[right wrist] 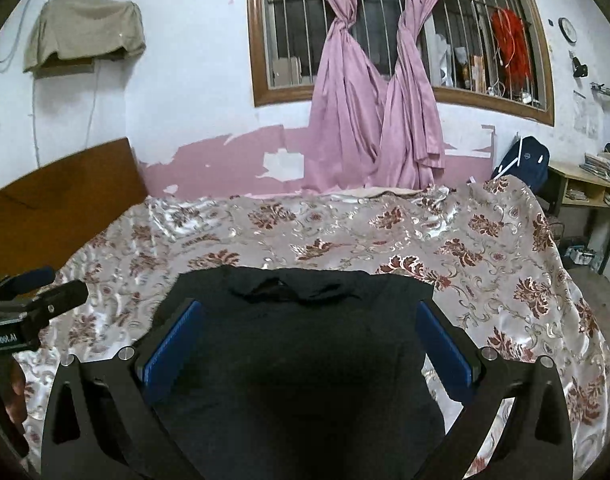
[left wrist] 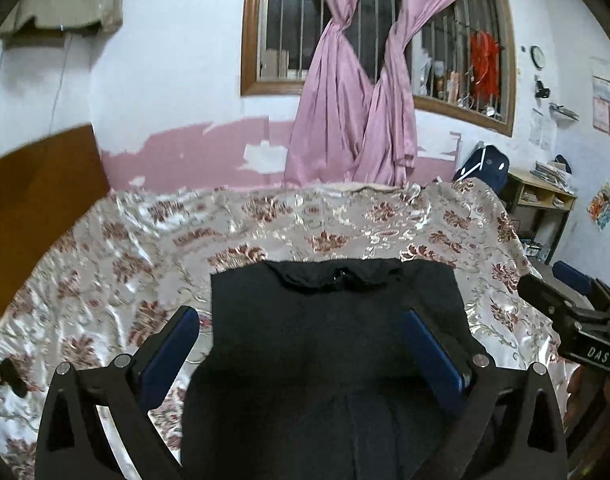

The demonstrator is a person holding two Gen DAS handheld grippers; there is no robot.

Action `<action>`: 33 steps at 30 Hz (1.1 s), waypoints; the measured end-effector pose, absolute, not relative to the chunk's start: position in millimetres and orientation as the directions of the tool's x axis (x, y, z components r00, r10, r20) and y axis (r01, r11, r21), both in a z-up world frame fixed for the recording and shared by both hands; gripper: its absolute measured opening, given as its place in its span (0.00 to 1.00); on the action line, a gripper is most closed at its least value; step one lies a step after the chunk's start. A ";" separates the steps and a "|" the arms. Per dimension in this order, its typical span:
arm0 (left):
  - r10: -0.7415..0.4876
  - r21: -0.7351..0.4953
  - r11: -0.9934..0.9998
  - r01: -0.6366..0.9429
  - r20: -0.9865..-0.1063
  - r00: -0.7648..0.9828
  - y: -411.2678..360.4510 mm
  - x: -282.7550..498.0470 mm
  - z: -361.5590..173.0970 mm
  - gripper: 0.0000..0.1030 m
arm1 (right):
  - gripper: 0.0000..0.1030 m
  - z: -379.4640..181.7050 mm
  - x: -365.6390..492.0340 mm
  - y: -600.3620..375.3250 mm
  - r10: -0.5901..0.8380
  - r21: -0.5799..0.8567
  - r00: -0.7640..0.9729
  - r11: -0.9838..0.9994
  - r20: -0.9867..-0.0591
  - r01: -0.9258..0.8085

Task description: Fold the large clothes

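Note:
A black garment (left wrist: 329, 332) lies flat on the floral bedspread (left wrist: 137, 248), its collar at the far end. It also shows in the right wrist view (right wrist: 297, 344). My left gripper (left wrist: 301, 320) is open and empty above the garment, blue pads wide apart. My right gripper (right wrist: 307, 312) is open and empty over the garment too. The right gripper also shows at the right edge of the left wrist view (left wrist: 561, 300). The left gripper shows at the left edge of the right wrist view (right wrist: 45, 288).
A wooden headboard (left wrist: 37, 184) stands at the left of the bed. Pink curtains (left wrist: 357, 92) hang at a barred window behind the bed. A blue backpack (left wrist: 485, 168) and a wooden shelf (left wrist: 545, 200) stand at the right.

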State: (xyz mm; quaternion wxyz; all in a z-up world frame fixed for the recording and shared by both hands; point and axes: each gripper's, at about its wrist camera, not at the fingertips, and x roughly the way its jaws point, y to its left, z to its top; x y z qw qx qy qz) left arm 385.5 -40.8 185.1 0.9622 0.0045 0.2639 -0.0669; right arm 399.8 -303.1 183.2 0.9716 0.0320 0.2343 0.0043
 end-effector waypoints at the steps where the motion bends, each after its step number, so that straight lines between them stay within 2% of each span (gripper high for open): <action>1: -0.128 -0.021 0.991 0.135 -0.495 0.859 -41.2 374.6 189.5 1.00 | 0.99 187.5 390.1 -302.2 0.026 0.067 0.894 0.998 -0.447 0.004; 9: -0.126 0.017 0.989 0.145 -0.392 0.911 -39.9 292.4 218.2 1.00 | 0.99 212.3 317.3 -293.1 0.038 0.059 0.912 0.998 -0.407 -0.016; 14: -0.131 0.005 0.990 0.142 -0.357 0.925 -38.1 259.4 227.0 1.00 | 0.99 221.3 276.6 -295.2 0.029 0.065 0.923 0.998 -0.383 -0.005; 21: -0.133 -0.006 0.990 0.139 -0.341 0.931 -40.3 218.6 223.8 1.00 | 0.99 222.1 223.6 -297.2 0.036 0.082 0.930 0.997 -0.365 -0.006; 33: -0.136 0.005 0.989 0.146 -0.335 0.933 -42.6 176.2 196.1 1.00 | 0.99 190.3 165.6 -303.6 0.052 0.120 0.933 0.993 -0.357 -0.009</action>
